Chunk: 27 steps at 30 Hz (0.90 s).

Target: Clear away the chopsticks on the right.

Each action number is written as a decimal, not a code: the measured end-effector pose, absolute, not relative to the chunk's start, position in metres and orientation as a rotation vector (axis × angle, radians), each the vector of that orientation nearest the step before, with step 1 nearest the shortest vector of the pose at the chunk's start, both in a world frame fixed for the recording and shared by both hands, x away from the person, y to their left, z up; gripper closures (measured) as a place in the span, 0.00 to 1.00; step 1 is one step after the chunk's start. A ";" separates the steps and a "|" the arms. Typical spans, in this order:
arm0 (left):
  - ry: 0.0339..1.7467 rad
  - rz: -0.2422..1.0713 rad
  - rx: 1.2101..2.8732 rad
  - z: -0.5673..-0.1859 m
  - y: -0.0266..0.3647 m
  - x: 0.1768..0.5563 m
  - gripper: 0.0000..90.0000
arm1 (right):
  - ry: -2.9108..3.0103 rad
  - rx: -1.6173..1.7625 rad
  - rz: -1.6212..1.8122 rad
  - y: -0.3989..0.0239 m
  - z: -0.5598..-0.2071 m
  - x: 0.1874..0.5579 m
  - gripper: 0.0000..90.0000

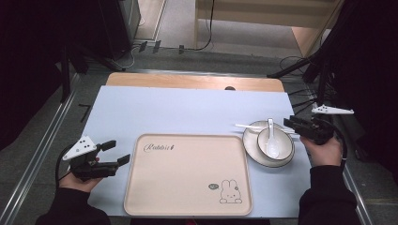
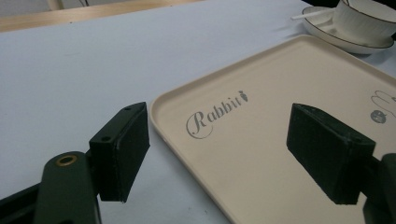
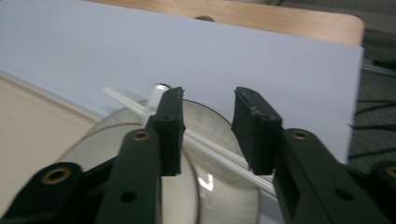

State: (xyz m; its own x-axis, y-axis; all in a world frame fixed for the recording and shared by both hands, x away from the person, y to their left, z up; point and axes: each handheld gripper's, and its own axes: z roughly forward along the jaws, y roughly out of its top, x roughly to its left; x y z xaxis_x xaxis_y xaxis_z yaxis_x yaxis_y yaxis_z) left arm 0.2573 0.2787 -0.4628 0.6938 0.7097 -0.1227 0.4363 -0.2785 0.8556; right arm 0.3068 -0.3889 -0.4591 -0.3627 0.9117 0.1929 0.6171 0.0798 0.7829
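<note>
Two white sticks: a thin pair of chopsticks lies across the far rim of the plate, tips reaching left over the blue cloth; in the right gripper view they run slantwise under the jaws.
Right gripper: the right gripper sits at the plate's right edge, held by the right hand; in its own view the right gripper has its jaws at a narrow gap, nothing pressed between the pads, the sticks lying below and between them.
Bowl: a white bowl with a dark rim stands on the plate, just beside the jaws.
Spoon: a white ceramic spoon rests in the bowl, handle pointing to the far side.
Plate: white with a dark edge line, on the cloth just right of the tray, close to it; whether they touch I cannot tell.
Tray: a cream tray printed with "Rabbit" and a small rabbit drawing lies in the middle of the cloth, bare.
Left gripper: the left gripper rests at the tray's left side, well apart from the plate; in its own view the left gripper has its jaws wide apart, holding nothing, the tray's near corner between them.
Cloth: a pale blue cloth covers the wooden table.
</note>
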 end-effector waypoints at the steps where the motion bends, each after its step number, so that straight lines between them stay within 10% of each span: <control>1: 0.889 0.350 1.921 -0.463 0.279 0.257 0.24 | 2.010 1.532 1.156 -0.391 -0.461 0.308 0.80; 9: 0.883 0.384 1.940 -0.465 0.279 0.257 0.22 | 2.043 1.567 1.147 -0.406 -0.484 0.320 1.00; 27: 0.871 0.381 1.956 -0.466 0.277 0.257 0.22 | 2.192 1.632 1.056 -0.408 -0.512 0.338 1.00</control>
State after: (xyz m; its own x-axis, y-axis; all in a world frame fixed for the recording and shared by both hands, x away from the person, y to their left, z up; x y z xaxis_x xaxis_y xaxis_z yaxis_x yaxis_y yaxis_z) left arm 0.2566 0.2766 -0.4660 0.7005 0.7090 -0.0821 0.4203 -0.3167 0.8503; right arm 0.3376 -0.4078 -0.5122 -0.3638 0.9001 0.2398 0.7487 0.1294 0.6502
